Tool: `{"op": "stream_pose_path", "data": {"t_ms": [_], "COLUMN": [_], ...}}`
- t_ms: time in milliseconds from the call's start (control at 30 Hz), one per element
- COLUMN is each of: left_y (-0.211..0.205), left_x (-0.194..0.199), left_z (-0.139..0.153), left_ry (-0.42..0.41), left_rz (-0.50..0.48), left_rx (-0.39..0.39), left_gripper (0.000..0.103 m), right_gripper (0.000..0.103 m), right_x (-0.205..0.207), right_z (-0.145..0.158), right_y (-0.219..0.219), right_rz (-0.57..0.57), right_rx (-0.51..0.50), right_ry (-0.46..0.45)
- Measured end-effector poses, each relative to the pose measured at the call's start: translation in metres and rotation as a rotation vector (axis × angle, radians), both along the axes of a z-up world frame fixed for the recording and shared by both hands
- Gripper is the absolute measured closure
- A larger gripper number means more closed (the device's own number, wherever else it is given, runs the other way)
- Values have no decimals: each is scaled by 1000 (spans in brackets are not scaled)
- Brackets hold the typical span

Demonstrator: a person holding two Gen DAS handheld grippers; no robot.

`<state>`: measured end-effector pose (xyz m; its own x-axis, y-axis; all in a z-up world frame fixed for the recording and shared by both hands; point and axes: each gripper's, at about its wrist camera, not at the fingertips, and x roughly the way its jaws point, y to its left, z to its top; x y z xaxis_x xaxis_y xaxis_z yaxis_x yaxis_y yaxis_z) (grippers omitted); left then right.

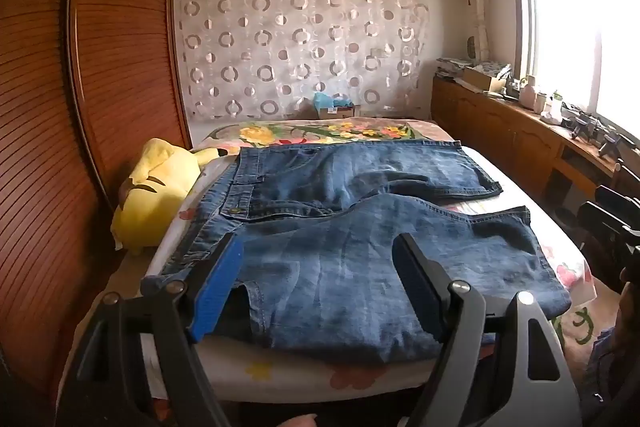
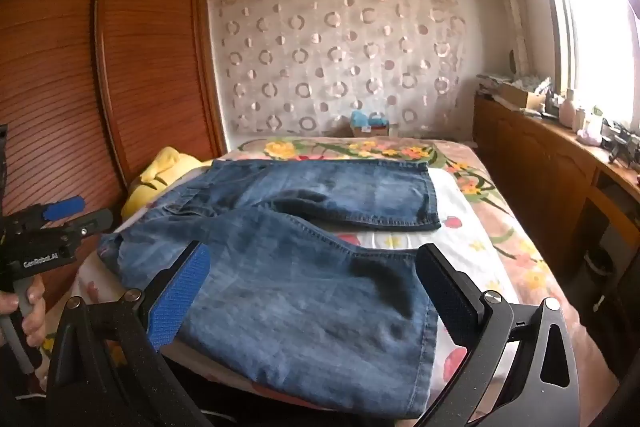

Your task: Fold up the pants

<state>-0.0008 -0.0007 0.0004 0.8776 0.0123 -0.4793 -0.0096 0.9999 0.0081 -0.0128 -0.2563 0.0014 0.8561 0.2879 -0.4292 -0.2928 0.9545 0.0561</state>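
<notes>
Blue denim pants (image 1: 360,227) lie spread flat on the bed, waistband to the left, both legs running right and apart. They also show in the right wrist view (image 2: 304,267). My left gripper (image 1: 320,255) is open and empty, hovering over the near leg close to the waistband. My right gripper (image 2: 316,267) is open and empty, over the near leg near its hem. The left gripper also shows at the left edge of the right wrist view (image 2: 64,215), held in a hand.
The bed (image 2: 480,227) has a floral cover. A yellow plush toy (image 1: 156,191) lies at its left edge by a wooden wardrobe (image 1: 100,67). A long wooden cabinet (image 1: 520,135) with clutter runs under the window on the right.
</notes>
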Motion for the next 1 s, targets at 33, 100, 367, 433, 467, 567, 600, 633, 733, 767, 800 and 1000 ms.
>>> {"op": "stream_pose_path", "data": {"t_ms": [33, 100, 367, 433, 467, 567, 600, 633, 733, 767, 800, 1000], "left_y": [0, -1, 5, 4, 7, 7, 8, 9, 8, 10, 11, 10], "left_x": [0, -2, -1, -1, 0, -1, -1, -1, -1, -2, -2, -2], "left_z": [0, 1, 2, 2, 3, 3, 3, 3, 3, 5, 5, 5], "left_ry": [-2, -4, -4, -4, -4, -3, -3, -4, -3, -3, -3, -5], "left_rz": [-1, -1, 6, 9, 10, 12, 11, 9, 11, 12, 12, 13], "left_rx": [0, -2, -10, -7, -9, -10, -12, -13, -11, -14, -14, -11], "left_gripper": [25, 25, 25, 25, 25, 25, 25, 25, 25, 25, 25, 25], "right_gripper": [0, 0, 0, 0, 0, 0, 0, 0, 0, 0, 0, 0], "right_x": [0, 0, 1, 0, 0, 0, 0, 0, -1, -1, -1, -1], "right_z": [0, 0, 4, 4, 4, 2, 4, 4, 5, 4, 4, 4], "right_y": [0, 0, -3, -3, -3, -1, -3, -4, -4, -3, -3, -2], "right_rz": [2, 3, 1, 5, 6, -10, -8, -7, -6, -11, -10, -9], "right_rx": [3, 4, 6, 4, 3, 8, 7, 7, 9, 9, 9, 6], "right_ry": [-2, -4, -6, -8, -9, -7, -5, -5, -5, -5, -6, -5]}}
